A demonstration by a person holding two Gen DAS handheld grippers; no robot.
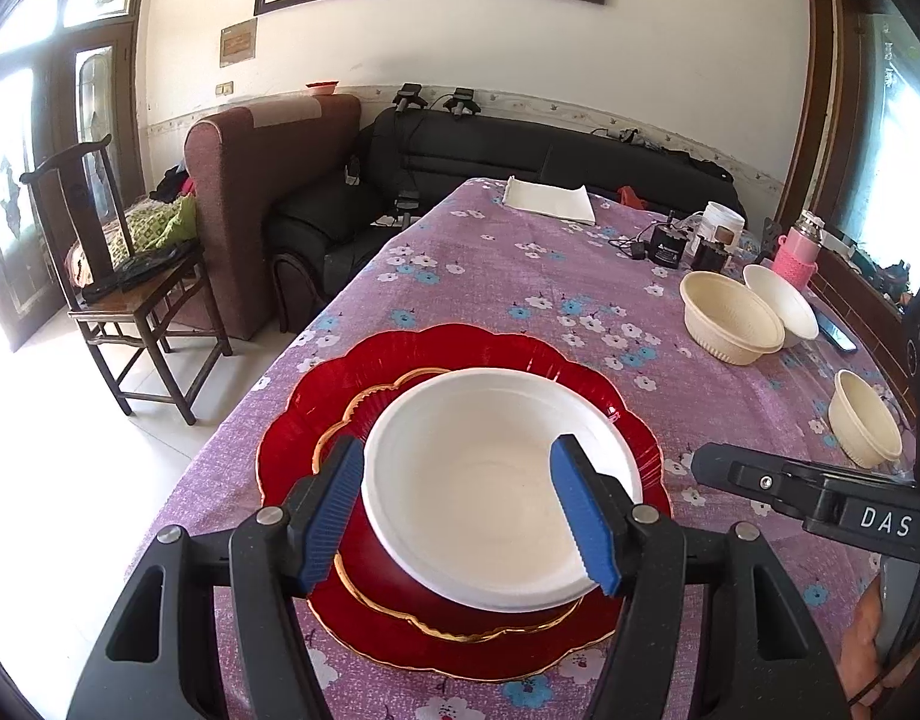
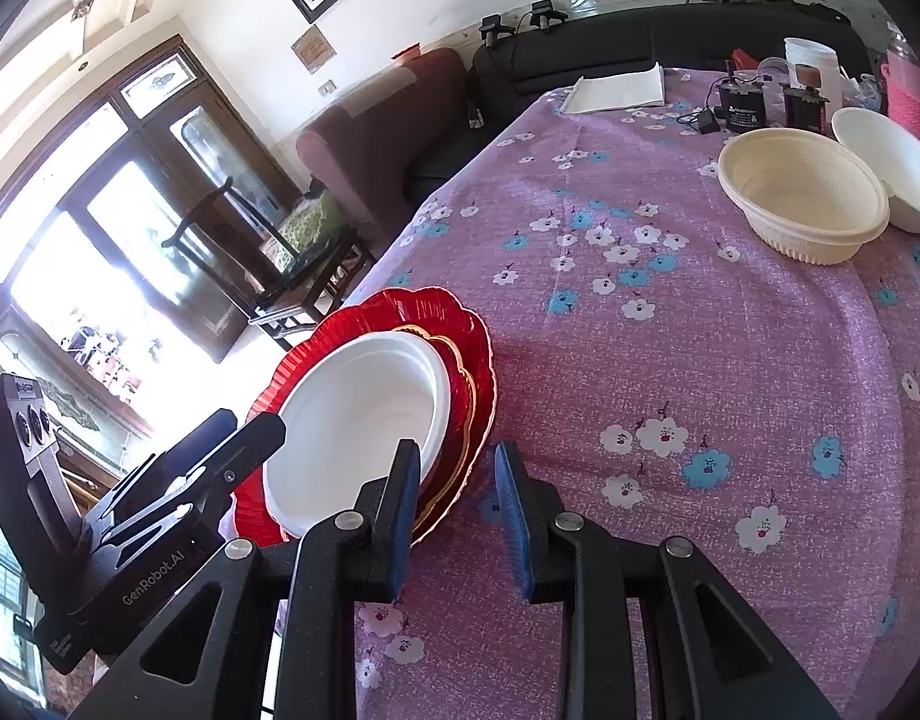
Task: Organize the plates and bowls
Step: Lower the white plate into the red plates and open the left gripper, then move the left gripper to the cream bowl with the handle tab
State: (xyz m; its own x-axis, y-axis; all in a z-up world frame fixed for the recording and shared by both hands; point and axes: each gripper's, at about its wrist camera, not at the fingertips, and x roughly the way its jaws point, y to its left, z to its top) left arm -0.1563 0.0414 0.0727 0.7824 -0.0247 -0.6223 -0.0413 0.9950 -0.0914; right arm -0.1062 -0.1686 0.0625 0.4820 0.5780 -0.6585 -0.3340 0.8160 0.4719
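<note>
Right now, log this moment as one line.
left gripper: open, over white bowl | right gripper: open, empty | bowl on red plates

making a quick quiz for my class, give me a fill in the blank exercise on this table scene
1. The white bowl sits on a stack of ____ plates.
2. The tablecloth is purple with a ____ print.
3. The large cream bowl stands next to a ____ bowl.
4. The right gripper holds ____.

Missing words: red; flower; white; nothing
</note>
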